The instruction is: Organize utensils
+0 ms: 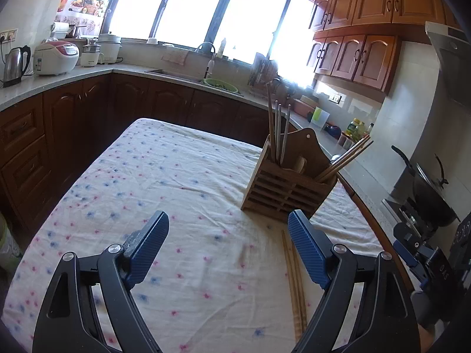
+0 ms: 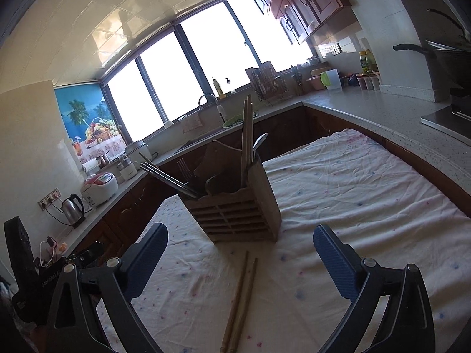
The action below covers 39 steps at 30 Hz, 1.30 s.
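A wooden slatted utensil holder stands on the cloth-covered table; it also shows in the right wrist view. It holds several chopsticks, a fork and a spoon. A pair of wooden chopsticks lies flat on the cloth in front of the holder, and shows in the right wrist view. My left gripper is open and empty, above the cloth, with the chopsticks by its right finger. My right gripper is open and empty, with the chopsticks lying between its fingers.
Kitchen counters wrap around the table, with a sink, a kettle and a rice cooker on the left. A wok sits on the stove at the right. The other gripper's body is at the right edge.
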### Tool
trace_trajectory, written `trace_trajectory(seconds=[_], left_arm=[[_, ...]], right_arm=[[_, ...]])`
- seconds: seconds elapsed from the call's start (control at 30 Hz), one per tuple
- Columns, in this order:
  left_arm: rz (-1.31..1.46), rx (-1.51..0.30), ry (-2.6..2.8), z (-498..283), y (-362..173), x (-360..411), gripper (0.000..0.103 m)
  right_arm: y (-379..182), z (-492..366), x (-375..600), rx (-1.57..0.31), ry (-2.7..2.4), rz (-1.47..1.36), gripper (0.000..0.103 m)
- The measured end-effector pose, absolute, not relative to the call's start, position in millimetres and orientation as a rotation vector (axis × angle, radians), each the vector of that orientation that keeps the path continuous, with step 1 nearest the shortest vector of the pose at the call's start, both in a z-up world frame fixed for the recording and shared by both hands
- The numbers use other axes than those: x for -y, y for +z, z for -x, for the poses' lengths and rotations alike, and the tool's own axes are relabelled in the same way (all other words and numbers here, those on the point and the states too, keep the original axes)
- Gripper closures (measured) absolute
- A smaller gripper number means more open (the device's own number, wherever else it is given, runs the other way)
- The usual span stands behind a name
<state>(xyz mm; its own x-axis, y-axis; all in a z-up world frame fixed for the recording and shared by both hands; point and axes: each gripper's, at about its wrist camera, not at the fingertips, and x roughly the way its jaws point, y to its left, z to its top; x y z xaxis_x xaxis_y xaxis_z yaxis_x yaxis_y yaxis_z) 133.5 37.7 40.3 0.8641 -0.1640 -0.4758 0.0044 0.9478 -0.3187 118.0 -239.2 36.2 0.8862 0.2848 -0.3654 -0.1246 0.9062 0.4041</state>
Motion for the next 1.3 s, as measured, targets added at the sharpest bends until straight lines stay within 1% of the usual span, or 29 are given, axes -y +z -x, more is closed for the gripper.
trace_trajectory(seconds=[0.2,0.43,0.6,0.67,0.8,0.93,1.3], left_arm=[[0.304,-0.530,-0.084,-107.9,31.2,-38.6,0.017],[0.285,-0.493,-0.082,-78.3,34.2,-34.9,0.015],[0.236,-0.426,-0.075,-55.2,46.7,-26.6,0.007],[0.213,-0.387,-0.065,-46.2,54.4,-24.3,0.000],[0.149,-0.309,-0.033,-29.5,63.9,-15.4,0.000],[0.098,-0.292,-0.023,-21.5,54.1,-5.5,0.000],[0.029,-0.370,-0.025,-13.1,3.5,20.0,0.000]], right_arm=[[30.0,-90.4,236.0,-0.430,0.224,-0.358,0.003],[38.7,-61.8,227.7,-0.382,0.233,-0.304,0.003],[58.8,-34.6,225.4,-0.272,0.202,-0.235,0.000],[69.8,-21.6,224.2,-0.211,0.176,-0.194,0.000],[84.3,0.3,224.6,-0.117,0.140,-0.147,0.000],[73.1,9.9,226.4,-0.094,0.141,-0.139,0.000],[19.8,14.5,222.3,-0.200,0.128,-0.097,0.000]])
